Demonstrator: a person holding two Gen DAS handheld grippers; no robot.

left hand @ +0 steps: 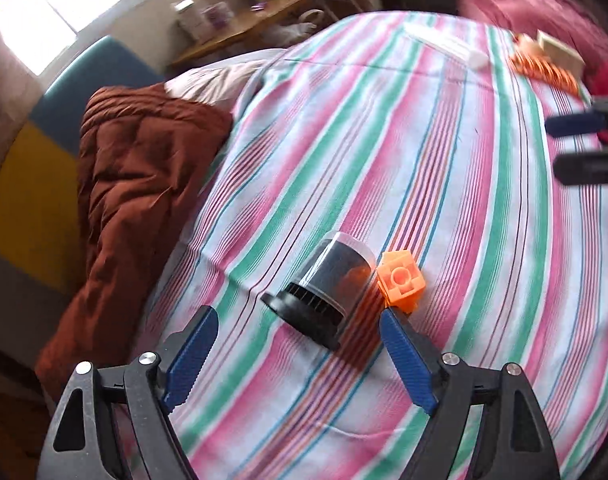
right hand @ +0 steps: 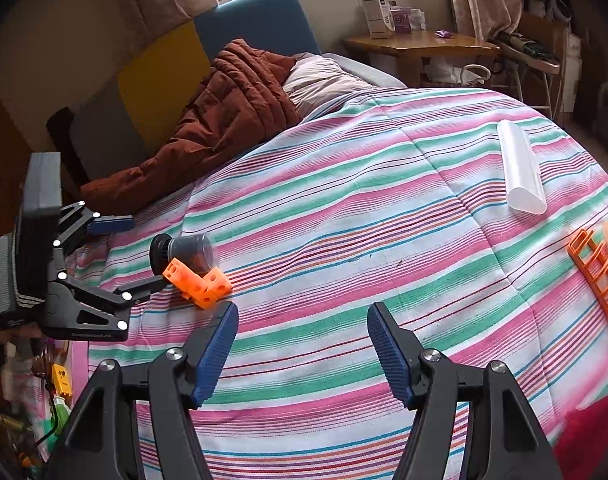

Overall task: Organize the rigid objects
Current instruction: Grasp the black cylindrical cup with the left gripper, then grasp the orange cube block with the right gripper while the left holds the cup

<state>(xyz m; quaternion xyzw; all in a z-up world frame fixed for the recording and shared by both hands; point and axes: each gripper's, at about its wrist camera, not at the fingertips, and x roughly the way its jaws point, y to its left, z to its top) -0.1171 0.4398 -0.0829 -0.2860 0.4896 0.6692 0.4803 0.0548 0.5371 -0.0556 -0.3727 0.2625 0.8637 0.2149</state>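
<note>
Things spread across the bed (right hand: 344,208).
In the right wrist view a jar (right hand: 183,251) lies on its side at the left, touching the block (right hand: 197,280) in front of it; a tube (right hand: 520,168) lies far right, a rack (right hand: 600,276) nearer at the right edge, a quilt (right hand: 223,120) behind.

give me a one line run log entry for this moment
left tongs: open, empty | dark cup: on its side, touching orange block | right tongs: open, empty

A glossy clear plastic jar (left hand: 336,276) and matt orange plastic block (left hand: 400,280) lie on woven striped cloth (left hand: 384,160).
</note>
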